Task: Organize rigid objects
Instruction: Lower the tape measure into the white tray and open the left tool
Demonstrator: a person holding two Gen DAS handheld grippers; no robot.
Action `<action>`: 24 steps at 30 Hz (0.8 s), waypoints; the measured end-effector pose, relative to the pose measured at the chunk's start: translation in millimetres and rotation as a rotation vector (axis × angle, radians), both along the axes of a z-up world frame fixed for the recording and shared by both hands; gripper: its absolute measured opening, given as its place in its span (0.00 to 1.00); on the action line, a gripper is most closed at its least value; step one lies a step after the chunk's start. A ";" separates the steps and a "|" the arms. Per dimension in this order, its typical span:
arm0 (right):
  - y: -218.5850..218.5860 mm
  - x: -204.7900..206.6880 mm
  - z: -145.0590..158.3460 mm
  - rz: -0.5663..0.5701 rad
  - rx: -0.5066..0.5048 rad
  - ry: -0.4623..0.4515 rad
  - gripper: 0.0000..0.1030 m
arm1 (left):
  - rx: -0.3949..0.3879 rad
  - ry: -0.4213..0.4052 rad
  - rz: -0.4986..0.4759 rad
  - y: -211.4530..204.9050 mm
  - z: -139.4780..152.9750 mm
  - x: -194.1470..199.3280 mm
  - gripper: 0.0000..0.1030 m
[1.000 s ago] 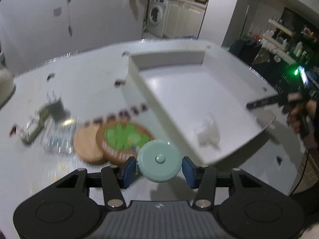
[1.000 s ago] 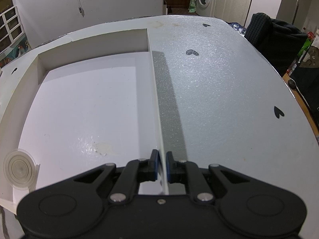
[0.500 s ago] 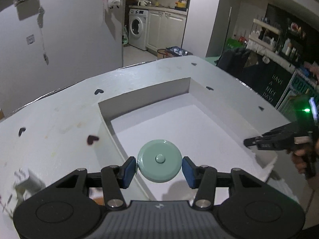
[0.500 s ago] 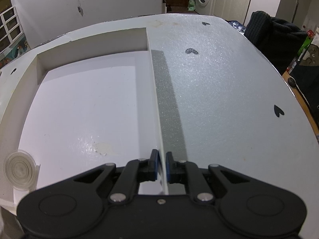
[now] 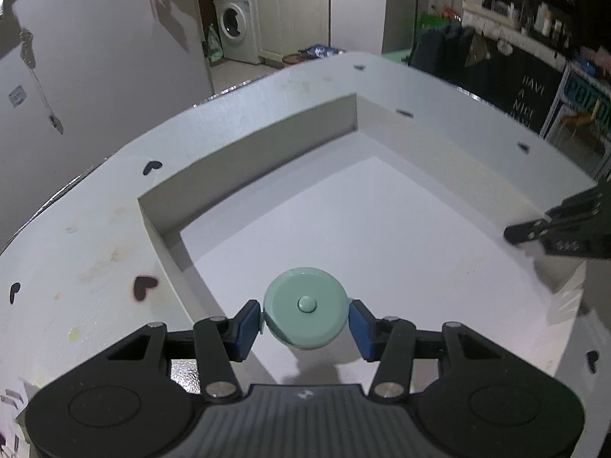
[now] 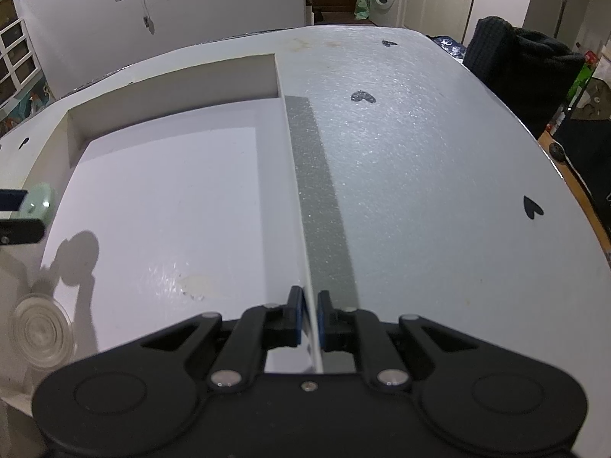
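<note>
My left gripper (image 5: pixel 305 322) is shut on a round mint-green disc (image 5: pixel 305 307) with a small centre button, and holds it above the near left part of a shallow white box (image 5: pixel 244 160). The disc and left gripper also show at the left edge of the right wrist view (image 6: pixel 38 202). My right gripper (image 6: pixel 310 311) is shut on the box's thin right wall (image 6: pixel 296 198) near its front end. It shows in the left wrist view (image 5: pixel 534 231) at the box's right side. A clear round plastic lid (image 6: pixel 40 330) lies in the box's front left corner.
The box sits on a white table (image 6: pixel 420 160) marked with small black hearts (image 6: pixel 362 96). A dark chair with clothing (image 6: pixel 527 61) stands beyond the table's right edge. A washing machine (image 5: pixel 233 28) and cabinets are in the background.
My left gripper has carried the green disc from the clutter on the left over into the white box. Its shadow now falls on the box floor. The right gripper has stayed on the wall.
</note>
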State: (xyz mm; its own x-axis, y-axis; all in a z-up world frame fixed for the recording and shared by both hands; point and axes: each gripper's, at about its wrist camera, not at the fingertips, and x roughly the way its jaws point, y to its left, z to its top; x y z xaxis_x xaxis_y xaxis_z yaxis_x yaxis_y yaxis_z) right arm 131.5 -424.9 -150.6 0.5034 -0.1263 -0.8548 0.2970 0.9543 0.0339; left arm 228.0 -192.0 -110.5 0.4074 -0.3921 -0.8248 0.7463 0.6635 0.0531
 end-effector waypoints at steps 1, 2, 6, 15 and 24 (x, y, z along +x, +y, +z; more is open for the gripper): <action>-0.3 0.2 0.1 0.000 0.001 0.001 0.08 | 0.009 0.000 -0.003 -1.3 -2.7 1.4 0.50; -0.8 0.3 0.2 0.000 0.003 0.002 0.08 | 0.017 0.000 -0.005 -2.7 -5.4 2.5 0.50; -1.8 1.5 0.7 0.001 0.007 0.007 0.08 | 0.036 0.007 0.002 -4.6 -13.2 6.3 0.50; -1.9 6.2 1.0 0.002 0.008 0.023 0.08 | 0.012 0.030 0.033 -2.6 -15.3 8.0 0.72; -0.3 6.7 3.5 -0.010 0.004 0.022 0.08 | -0.098 0.027 0.067 18.8 13.9 -6.8 0.89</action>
State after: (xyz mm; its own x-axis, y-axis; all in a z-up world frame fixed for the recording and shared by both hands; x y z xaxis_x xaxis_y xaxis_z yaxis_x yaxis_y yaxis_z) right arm 138.2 -425.2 -147.1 0.4830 -0.1278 -0.8662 0.3075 0.9510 0.0312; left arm 221.2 -173.2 -96.6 0.4132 -0.4437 -0.7952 0.7002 0.7131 -0.0340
